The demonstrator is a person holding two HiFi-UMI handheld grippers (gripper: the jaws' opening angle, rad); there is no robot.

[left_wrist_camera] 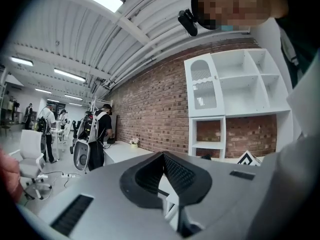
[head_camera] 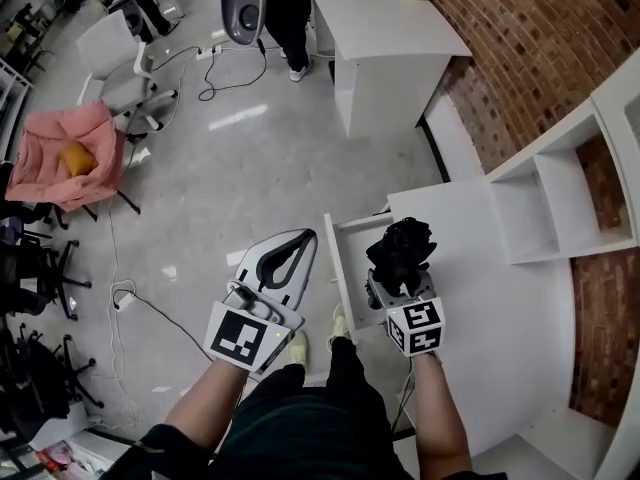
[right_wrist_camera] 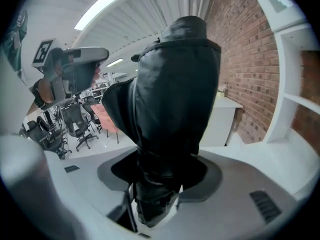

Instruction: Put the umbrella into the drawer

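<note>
A black folded umbrella (head_camera: 401,251) stands upright in my right gripper (head_camera: 398,280), which is shut on its lower end; it fills the right gripper view as a dark bundle, the umbrella (right_wrist_camera: 172,99) rising from the gripper (right_wrist_camera: 159,186). It hangs over the right side of the open white drawer (head_camera: 334,260), which is pulled out to the left from the white cabinet (head_camera: 480,308). My left gripper (head_camera: 297,242) hovers left of the drawer over the floor. Its jaws meet with nothing between them, as the left gripper (left_wrist_camera: 163,157) shows in its own view.
A white shelf unit (head_camera: 560,193) stands against the brick wall (head_camera: 510,48) at the right. A white desk (head_camera: 385,28) and a standing person (head_camera: 285,3) are at the back. A pink-draped chair (head_camera: 75,158), office chairs and floor cables (head_camera: 140,303) lie left.
</note>
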